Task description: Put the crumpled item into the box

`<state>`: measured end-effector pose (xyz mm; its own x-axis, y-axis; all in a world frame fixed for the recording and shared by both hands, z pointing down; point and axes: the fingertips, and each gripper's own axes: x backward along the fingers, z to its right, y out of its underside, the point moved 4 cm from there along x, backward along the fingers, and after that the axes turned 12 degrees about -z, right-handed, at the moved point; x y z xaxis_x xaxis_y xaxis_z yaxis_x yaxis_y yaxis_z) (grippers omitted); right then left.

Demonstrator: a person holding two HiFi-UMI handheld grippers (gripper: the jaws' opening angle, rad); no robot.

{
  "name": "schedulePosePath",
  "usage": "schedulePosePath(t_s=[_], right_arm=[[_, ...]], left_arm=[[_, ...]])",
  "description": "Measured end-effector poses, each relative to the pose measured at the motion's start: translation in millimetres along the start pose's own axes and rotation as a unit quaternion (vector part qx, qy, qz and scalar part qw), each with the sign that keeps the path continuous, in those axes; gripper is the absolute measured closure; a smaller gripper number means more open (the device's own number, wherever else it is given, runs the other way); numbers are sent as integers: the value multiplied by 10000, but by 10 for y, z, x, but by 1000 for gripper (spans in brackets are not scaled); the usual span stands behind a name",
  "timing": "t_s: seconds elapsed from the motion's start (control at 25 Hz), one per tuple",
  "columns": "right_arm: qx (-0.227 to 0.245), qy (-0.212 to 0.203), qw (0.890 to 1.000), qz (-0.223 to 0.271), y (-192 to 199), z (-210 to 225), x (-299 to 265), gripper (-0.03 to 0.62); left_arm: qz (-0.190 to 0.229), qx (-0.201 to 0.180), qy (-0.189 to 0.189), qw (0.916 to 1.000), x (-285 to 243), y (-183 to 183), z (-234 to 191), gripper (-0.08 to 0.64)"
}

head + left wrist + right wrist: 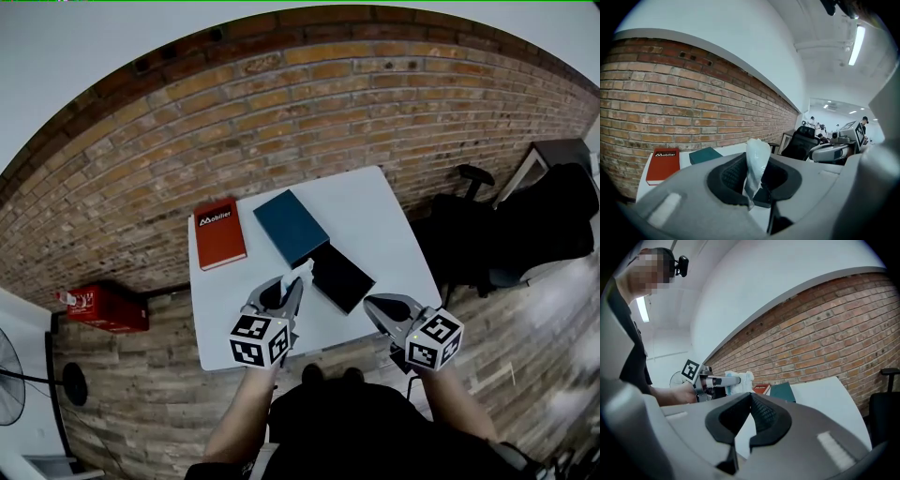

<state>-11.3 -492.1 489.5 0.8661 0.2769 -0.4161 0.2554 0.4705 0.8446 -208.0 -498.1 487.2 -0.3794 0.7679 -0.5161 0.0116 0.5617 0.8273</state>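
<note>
Left gripper (pixel 754 180) jaws clamp the crumpled white wad (pixel 757 154), its lower end hidden inside the grip, above the table (pixel 375 202) near the black box (pixel 342 278); right gripper (pixel 750 413) jaws touch, empty.

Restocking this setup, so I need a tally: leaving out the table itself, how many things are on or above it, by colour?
Red: 1, book
Teal: 1, teal box piece
Black: 1, black box piece
White: 1, crumpled item, held in the left gripper
Total: 4
</note>
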Motion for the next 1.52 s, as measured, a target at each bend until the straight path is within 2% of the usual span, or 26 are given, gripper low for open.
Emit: schedulePosePath(t_s=[0.48, 1.0, 1.28, 1.52], right_arm=[[-445, 508, 9977, -13, 141, 306, 102, 592], [-897, 1000, 9909, 27, 422, 443, 395, 592], [-897, 1030, 9906, -36, 477, 432, 414, 592], [-936, 1065, 9899, -60, 492, 404, 447, 591]], left_arm=[[-636, -249, 482, 9965, -751, 60, -29, 491], [-1560, -704, 671, 9830, -1440, 419, -32, 491], [-2064, -954, 583, 9721, -1723, 647, -131, 491], [-2403, -1268, 216, 9621, -1928, 729, -308, 489]])
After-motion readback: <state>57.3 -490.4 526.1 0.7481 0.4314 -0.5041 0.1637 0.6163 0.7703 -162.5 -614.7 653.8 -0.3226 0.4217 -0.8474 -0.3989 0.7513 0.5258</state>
